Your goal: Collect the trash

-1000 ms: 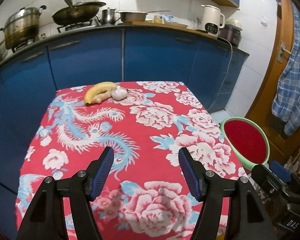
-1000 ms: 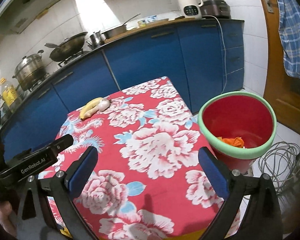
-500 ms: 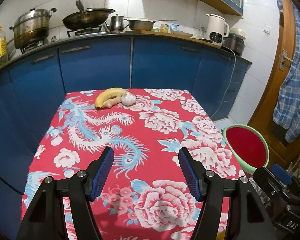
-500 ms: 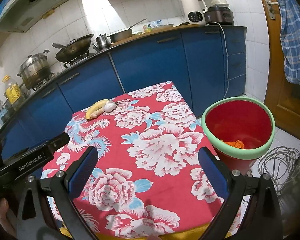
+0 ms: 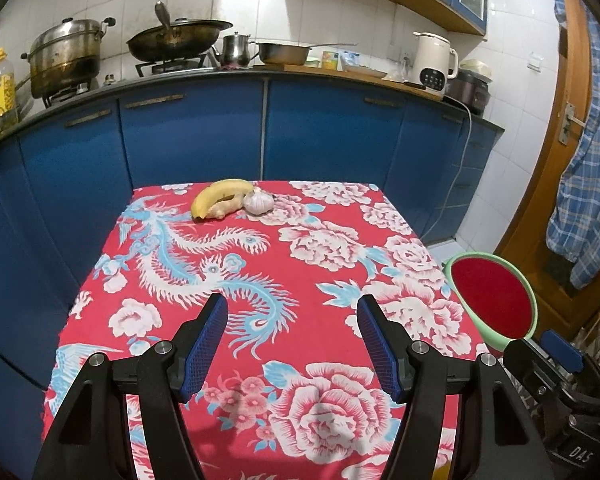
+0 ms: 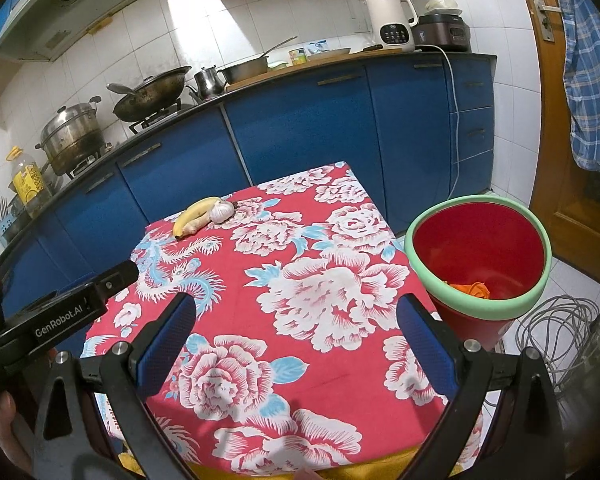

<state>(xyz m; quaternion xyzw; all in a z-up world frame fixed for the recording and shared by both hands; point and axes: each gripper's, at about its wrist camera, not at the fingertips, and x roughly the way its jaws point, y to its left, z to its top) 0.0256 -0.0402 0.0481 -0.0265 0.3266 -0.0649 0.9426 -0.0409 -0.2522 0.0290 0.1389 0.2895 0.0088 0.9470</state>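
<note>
A red bin with a green rim [image 6: 478, 256] stands on the floor at the table's right side; orange scraps [image 6: 474, 289] lie in its bottom. The bin [image 5: 492, 296] also shows at the right of the left wrist view. On the far edge of the red flowered tablecloth [image 5: 300, 280] lie a banana [image 5: 220, 196], a piece of ginger [image 5: 225, 209] and a garlic bulb [image 5: 258, 202], seen again as banana [image 6: 194, 212] and garlic [image 6: 223, 211]. My left gripper [image 5: 292, 312] hangs open over the near half of the table, nothing between its jaws. My right gripper [image 6: 296, 308] is open too, empty.
Blue kitchen cabinets [image 5: 204, 136] run behind the table, with pots, a wok [image 5: 176, 42] and a kettle [image 5: 434, 62] on the counter. A wooden door [image 6: 568, 128] with a checked shirt is at the right. Coiled cables [image 6: 556, 328] lie on the floor beside the bin.
Both views have tilted up a little and drawn back: the table and bin sit lower in the frames and more wall shows. Both grippers stay open and empty.
</note>
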